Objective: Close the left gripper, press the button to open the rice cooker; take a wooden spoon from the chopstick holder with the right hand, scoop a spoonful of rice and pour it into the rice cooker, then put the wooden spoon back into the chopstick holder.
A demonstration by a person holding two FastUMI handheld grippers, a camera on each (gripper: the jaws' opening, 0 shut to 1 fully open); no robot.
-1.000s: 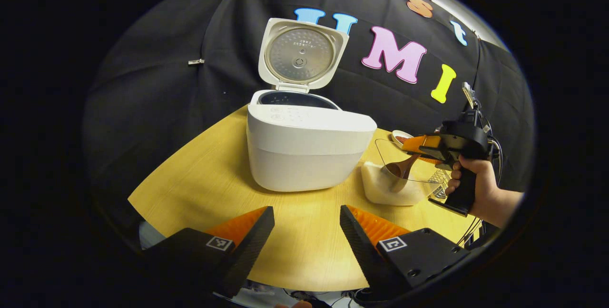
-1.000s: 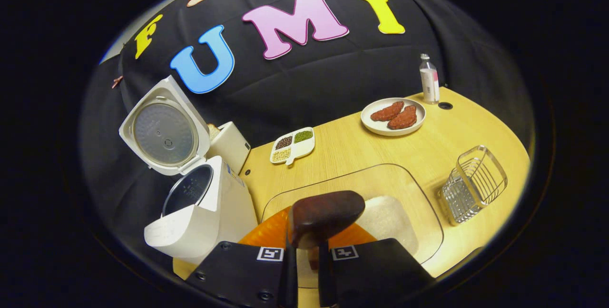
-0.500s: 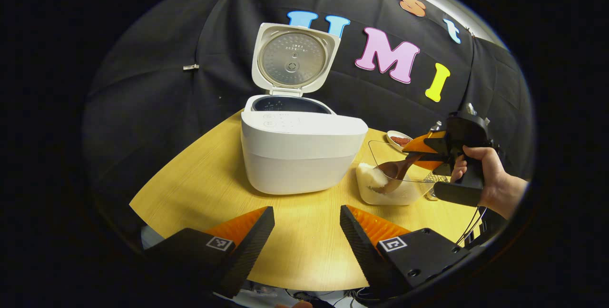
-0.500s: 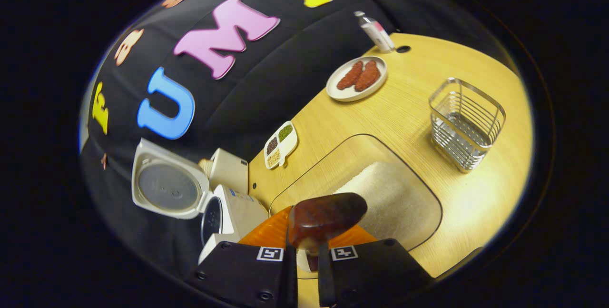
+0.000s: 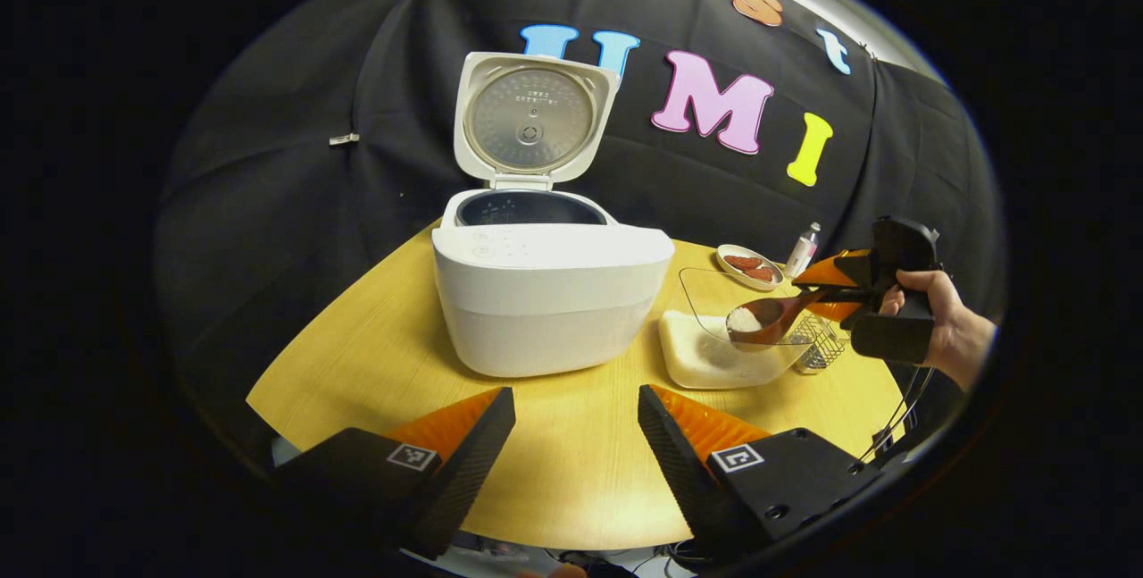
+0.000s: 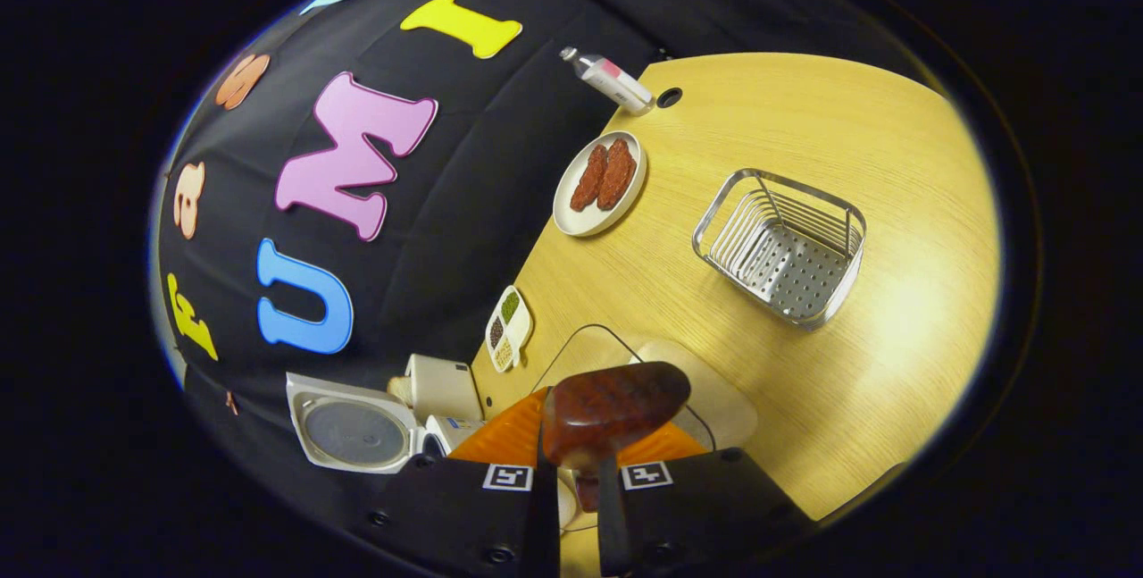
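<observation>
Tabletop (image 5: 375, 337); spoon handle (image 6: 585, 480) gripper-hidden

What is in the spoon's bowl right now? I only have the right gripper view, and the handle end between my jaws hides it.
Observer: From the left gripper view, the wooden spoon carries a small heap of white rice, bowl facing up.
Operator: Where is it relative to the cooker?
Observer: It hangs over the clear container, to the right of the rice cooker, not yet above the pot.
Operator: Is the left gripper in my way?
Observer: Probably not. The left gripper is low at the table's near edge in front of the cooker, jaws apart and holding nothing.
</observation>
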